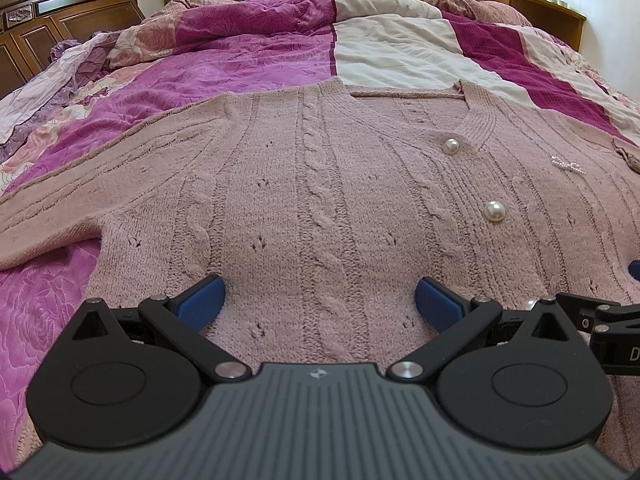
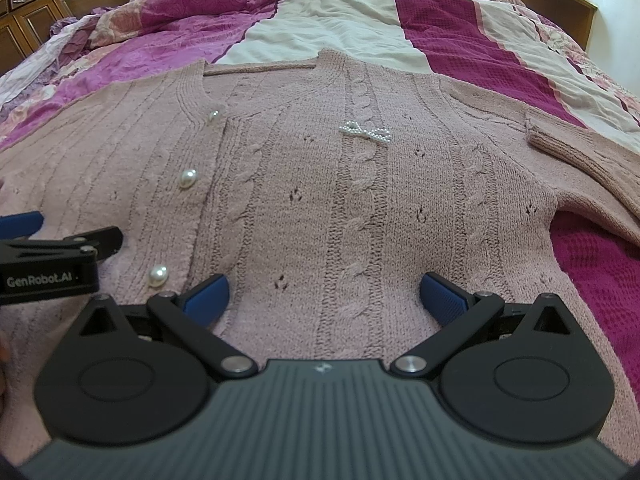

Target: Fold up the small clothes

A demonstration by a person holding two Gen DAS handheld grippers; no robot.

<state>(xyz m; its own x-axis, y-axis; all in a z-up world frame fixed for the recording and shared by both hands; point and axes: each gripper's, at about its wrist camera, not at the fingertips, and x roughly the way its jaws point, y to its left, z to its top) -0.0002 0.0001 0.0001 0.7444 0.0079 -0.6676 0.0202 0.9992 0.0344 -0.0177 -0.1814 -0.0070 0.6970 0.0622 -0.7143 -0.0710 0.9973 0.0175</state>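
**Cardigan spread flat, hem not yet gripped**

Bedroom quilt in magenta and white carries the pink cardigan, laid face up with pearl buttons fastened. A clean fold is best begun by pinching the near hem evenly on both sides. The left gripper and right gripper are spread wide, nothing held, fingers low over the knit.

Pink cardigan in fuzzy cable-knit wool, glossy pearl buttons, quilt of smooth printed cloth, headboard polished dark wood, left gripper matt black plastic.
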